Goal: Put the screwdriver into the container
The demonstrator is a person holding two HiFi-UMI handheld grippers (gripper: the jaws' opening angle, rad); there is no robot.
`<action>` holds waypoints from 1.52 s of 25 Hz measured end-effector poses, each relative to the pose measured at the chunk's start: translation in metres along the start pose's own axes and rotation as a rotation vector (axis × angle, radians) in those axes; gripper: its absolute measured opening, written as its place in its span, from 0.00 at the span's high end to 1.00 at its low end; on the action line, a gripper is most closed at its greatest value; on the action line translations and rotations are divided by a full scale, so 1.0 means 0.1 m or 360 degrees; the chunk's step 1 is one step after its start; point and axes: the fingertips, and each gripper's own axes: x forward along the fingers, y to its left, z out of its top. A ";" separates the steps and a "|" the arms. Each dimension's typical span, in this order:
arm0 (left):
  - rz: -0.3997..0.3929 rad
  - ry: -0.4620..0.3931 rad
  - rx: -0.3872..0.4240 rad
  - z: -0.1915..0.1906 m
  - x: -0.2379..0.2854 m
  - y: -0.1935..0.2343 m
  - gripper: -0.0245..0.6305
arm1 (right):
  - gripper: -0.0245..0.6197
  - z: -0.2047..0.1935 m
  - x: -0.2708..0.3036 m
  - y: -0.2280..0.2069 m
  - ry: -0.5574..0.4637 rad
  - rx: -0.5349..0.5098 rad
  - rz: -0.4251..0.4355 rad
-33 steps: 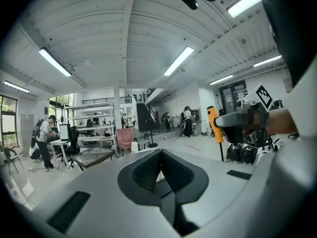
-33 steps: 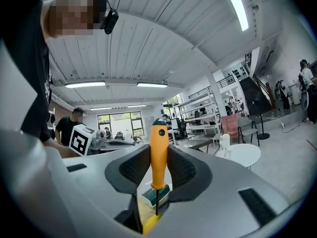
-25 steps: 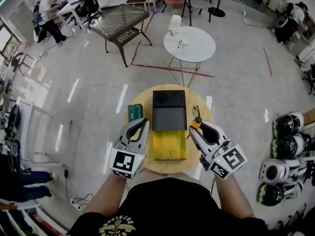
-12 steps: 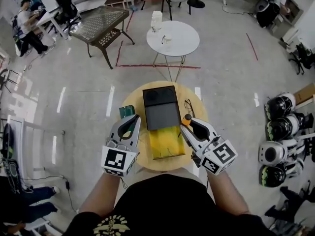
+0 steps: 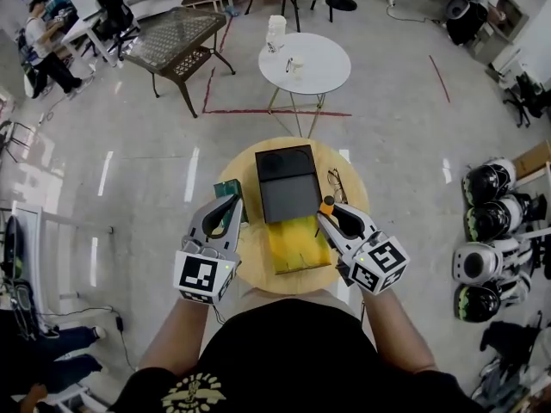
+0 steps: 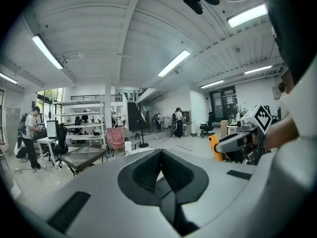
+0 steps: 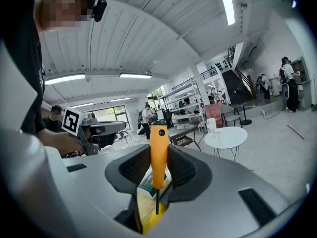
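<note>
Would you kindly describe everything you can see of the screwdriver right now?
The screwdriver has a smooth, plastic-looking orange handle with a small dark hole near its top, and a thin dark shaft. Its handle is clamped between the ribbed pads of the right gripper, and its tip points down toward the yellow container.

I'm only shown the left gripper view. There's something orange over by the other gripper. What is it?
Observer: A screwdriver with an orange handle. The right gripper has its jaws closed on the handle, with the shaft pointing down.
Operator: Down at what?
Observer: The head view shows an open yellow container on a round wooden table. The right gripper is at the container's right edge.
Operator: And the gripper I'm looking along?
Observer: The left gripper is on the container's other side, over a green box on the table's left part.
</note>
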 end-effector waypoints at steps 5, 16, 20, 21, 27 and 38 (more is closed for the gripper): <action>0.0043 -0.0009 -0.0017 0.01 -0.07 0.15 0.94 | 0.78 -0.16 0.07 0.00 0.0055 -0.0002 -0.0009; 0.0089 0.0001 -0.0003 0.01 -0.17 0.33 0.94 | 0.78 -0.66 0.22 -0.08 0.0217 0.0035 -0.0013; 0.0108 0.0005 0.0001 0.01 -0.19 0.37 0.94 | 0.78 -0.79 0.26 -0.11 0.0261 0.0050 -0.0007; 0.0112 0.0006 0.0000 0.00 -0.20 0.37 0.94 | 0.78 -0.81 0.27 -0.11 0.0269 0.0049 -0.0003; 0.0139 0.0025 0.0002 -0.03 -0.22 0.42 0.94 | 0.78 -0.97 0.36 -0.16 0.0319 0.0050 0.0008; 0.0206 0.0037 0.0005 -0.05 -0.35 0.50 0.94 | 0.78 -1.44 0.41 -0.30 0.0453 0.0078 0.0003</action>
